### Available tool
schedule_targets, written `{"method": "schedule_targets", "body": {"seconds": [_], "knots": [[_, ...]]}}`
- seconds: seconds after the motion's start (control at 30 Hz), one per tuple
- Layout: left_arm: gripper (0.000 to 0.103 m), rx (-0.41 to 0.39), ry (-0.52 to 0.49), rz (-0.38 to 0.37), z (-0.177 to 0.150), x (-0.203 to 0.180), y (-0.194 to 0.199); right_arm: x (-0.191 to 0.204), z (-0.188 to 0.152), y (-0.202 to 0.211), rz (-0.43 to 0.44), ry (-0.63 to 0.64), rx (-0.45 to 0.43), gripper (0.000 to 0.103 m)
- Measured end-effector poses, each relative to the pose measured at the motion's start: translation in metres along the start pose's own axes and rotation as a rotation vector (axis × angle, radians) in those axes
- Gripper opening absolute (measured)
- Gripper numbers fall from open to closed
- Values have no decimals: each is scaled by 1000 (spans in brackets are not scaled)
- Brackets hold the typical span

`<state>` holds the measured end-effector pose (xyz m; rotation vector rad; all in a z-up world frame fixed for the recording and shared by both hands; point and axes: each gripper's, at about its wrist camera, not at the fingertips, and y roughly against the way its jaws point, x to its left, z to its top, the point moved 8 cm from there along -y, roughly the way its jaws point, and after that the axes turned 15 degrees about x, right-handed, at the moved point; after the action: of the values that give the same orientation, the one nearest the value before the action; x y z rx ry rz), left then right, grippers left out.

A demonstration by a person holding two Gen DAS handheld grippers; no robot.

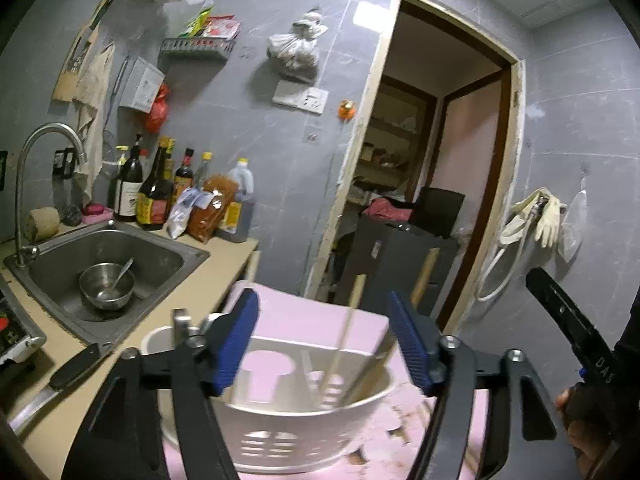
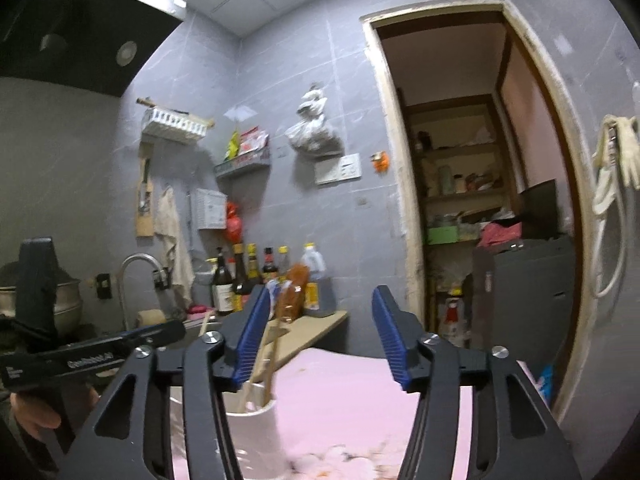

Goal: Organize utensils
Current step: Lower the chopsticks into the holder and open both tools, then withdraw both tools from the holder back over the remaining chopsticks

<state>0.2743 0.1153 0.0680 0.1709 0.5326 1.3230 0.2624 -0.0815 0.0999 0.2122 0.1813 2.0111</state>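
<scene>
- Left wrist view: the left gripper (image 1: 324, 340) is shown wide and empty; chopsticks (image 1: 340, 344) are seen standing in the white holder (image 1: 280, 432) on the pink surface (image 1: 316, 320).
- A knife (image 1: 68, 372) is left beside the sink (image 1: 168, 258).
- Right wrist view: the right gripper (image 2: 318, 340) is shown wide and empty, just beyond the filled holder (image 2: 256, 428).

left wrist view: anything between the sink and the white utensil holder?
Yes: a black-handled knife lies on the beige counter between the sink and the white utensil holder, seen in the left wrist view.
</scene>
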Motion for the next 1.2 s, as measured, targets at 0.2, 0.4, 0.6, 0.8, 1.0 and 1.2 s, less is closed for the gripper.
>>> {"method": "schedule_targets", "body": {"seconds": [0.2, 0.4, 0.6, 0.8, 1.0, 1.2], "knots": [[96, -14, -34, -33, -2, -40, 3, -36, 4, 36, -79, -10, -22, 85], [100, 5, -96, -67, -17, -79, -1, -67, -2, 67, -136, -13, -26, 103], [100, 70, -149, -96, -42, -108, -12, -89, -19, 83, -183, 4, 15, 103], [100, 193, -192, -94, -77, -122, -35, -107, -45, 82, -198, 19, 114, 103], [100, 323, -235, -73, -109, -128, -61, -115, -77, 69, -186, 20, 259, 103], [100, 424, -286, -48, -130, -129, -83, -115, -107, 52, -159, 22, 405, 96]]}}
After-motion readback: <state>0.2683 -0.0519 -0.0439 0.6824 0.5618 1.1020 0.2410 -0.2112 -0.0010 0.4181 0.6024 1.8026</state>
